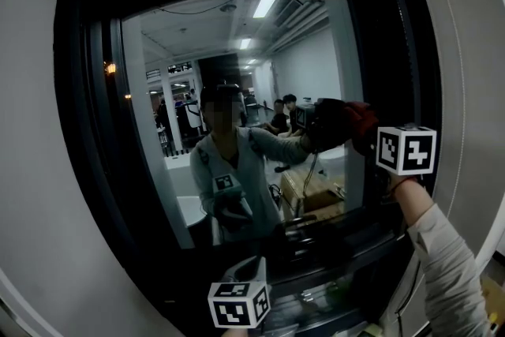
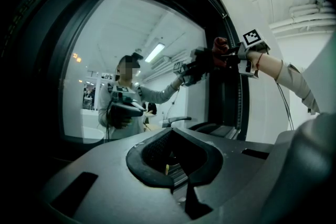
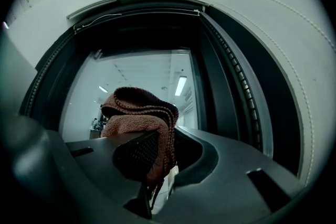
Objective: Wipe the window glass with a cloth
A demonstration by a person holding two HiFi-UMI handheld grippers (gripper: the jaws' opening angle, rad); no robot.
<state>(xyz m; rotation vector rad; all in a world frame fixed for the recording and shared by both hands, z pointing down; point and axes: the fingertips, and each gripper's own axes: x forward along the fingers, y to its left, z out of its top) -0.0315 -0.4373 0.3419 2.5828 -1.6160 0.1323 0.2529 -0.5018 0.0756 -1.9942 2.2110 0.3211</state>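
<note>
Window glass: smooth, dark and mirror-like, set in a black ribbed frame within a pale wall. The reflection shows the person and a lit room, plus a brown box-like shape whose contents can't be made out. Cloth: reddish-brown, knit or terry texture, folded into several layers and bunched in a rounded lump. Right gripper: jaws clamped on the cloth, with mesh-textured pads pressing its lower folds. The bulk of the cloth stands above and ahead of the tips. In the head view the cloth sits at the glass's right edge, mid-height, at or against the pane. White marker cube just right of it. Left gripper: held low below the window, jaws together at the tips with nothing between them, well apart from the cloth.
</note>
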